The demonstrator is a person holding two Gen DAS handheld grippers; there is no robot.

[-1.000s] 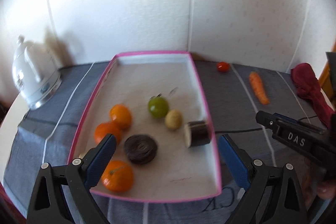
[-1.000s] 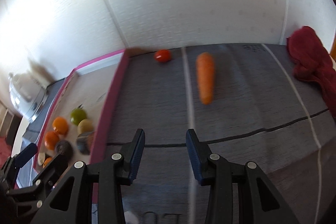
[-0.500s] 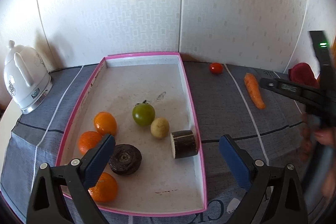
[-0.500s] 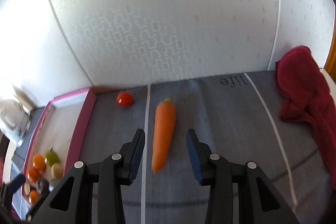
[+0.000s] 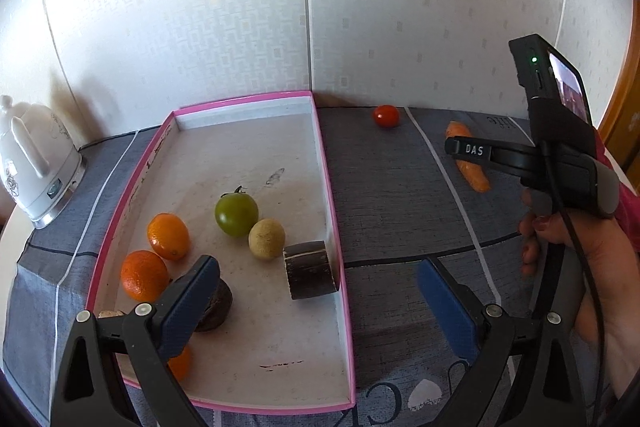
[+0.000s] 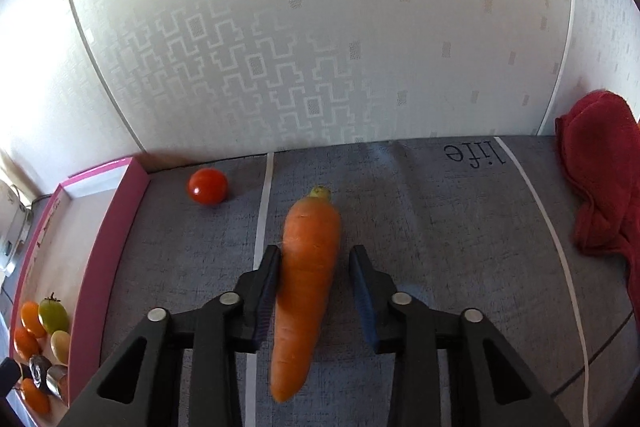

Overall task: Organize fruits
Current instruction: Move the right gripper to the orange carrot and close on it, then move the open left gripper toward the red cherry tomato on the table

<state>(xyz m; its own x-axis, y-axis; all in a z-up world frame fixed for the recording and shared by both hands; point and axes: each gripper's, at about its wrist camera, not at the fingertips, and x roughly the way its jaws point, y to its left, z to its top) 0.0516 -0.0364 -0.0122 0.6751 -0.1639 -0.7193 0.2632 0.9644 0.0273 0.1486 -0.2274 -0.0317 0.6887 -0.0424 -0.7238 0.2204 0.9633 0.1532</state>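
Note:
An orange carrot (image 6: 306, 279) lies on the grey tablecloth between the fingers of my right gripper (image 6: 316, 291). The jaws are open around it: the left finger touches it and the right finger stands apart. A red tomato (image 6: 208, 185) lies to its far left. The carrot (image 5: 474, 171) and tomato (image 5: 386, 115) also show in the left wrist view, where the right gripper (image 5: 470, 149) reaches over the carrot. My left gripper (image 5: 316, 303) is open and empty above the pink-rimmed tray (image 5: 332, 211), which holds oranges (image 5: 168, 235), a green tomato (image 5: 236, 215) and other produce.
A white kettle (image 5: 36, 163) stands left of the tray. A red cloth (image 6: 600, 187) lies at the right by the wall. The patterned wall runs close behind the table. A dark cut piece (image 5: 310, 269) lies against the tray's right rim.
My right gripper has moved forward and down, so the carrot now lies between its fingers. The left gripper has shifted slightly over the tray.

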